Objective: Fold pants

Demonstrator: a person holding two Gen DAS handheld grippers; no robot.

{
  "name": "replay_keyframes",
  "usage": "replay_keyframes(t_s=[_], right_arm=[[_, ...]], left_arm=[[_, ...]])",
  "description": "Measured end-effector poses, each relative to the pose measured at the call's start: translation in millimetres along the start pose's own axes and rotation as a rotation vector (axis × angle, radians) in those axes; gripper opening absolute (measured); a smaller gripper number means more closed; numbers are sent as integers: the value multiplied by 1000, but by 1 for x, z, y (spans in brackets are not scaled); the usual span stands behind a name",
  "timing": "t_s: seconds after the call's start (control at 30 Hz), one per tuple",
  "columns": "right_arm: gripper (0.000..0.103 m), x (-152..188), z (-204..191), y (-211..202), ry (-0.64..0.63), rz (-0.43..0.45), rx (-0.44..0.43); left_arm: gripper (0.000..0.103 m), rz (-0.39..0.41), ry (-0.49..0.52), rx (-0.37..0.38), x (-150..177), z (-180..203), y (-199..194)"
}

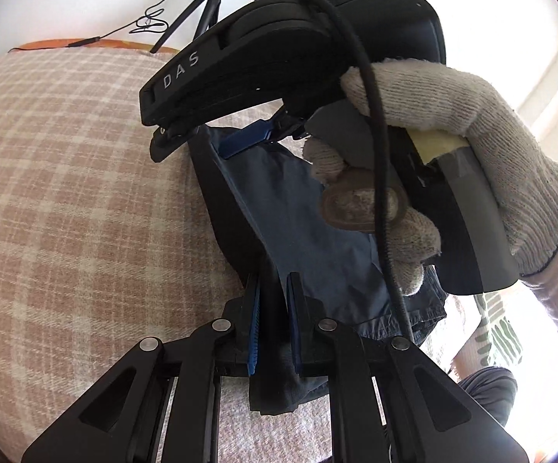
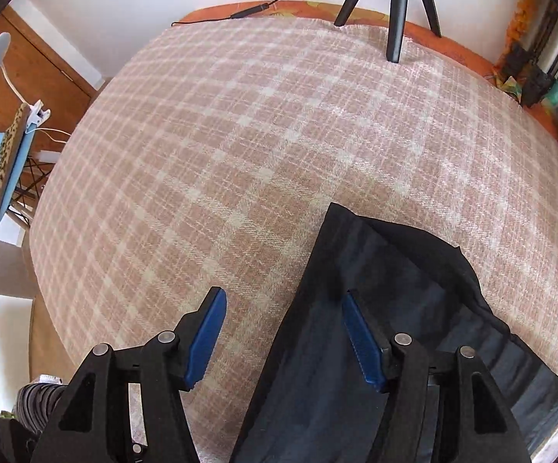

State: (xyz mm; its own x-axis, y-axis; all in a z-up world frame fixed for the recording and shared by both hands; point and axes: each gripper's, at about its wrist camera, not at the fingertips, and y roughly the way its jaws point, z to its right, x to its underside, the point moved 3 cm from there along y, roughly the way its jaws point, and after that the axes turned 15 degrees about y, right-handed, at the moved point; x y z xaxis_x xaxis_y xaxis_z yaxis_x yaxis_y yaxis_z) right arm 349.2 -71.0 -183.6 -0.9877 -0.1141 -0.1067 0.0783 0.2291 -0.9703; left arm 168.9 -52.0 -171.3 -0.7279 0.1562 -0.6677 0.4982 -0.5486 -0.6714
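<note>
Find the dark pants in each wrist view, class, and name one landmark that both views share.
Left wrist view: the pants hang at centre, pinched in the left gripper at bottom centre.
Right wrist view: the pants lie lower right, under one finger of the open right gripper.
Shared landmark: the plaid blanket.

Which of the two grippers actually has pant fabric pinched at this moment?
The left gripper: its blue pads are closed on a fold of the dark pants. The right gripper is wide open, its jaws straddling the pants' edge over the plaid blanket.
</note>
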Motion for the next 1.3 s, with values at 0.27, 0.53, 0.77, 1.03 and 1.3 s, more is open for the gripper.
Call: replay_keyframes(t_s=[0.27,0.53,0.77,1.03,1.3], right_arm=[[21,-2,5,20,-45,5,118],[4,1,36,2,57,46,-31],[2,8,52,-36,138,110,-170],[2,27,88,-107,214,228,-320],[2,59,150,-163,296,355,-377]], left_arm=[[13,-15,13,-47,4,3,0],[32,-85,2,-91,22,-3,9],[8,-22,61,-49,15,19,-7],[7,43,115,17,-8,57,-21],[7,61,217,78,-27,117,-13]])
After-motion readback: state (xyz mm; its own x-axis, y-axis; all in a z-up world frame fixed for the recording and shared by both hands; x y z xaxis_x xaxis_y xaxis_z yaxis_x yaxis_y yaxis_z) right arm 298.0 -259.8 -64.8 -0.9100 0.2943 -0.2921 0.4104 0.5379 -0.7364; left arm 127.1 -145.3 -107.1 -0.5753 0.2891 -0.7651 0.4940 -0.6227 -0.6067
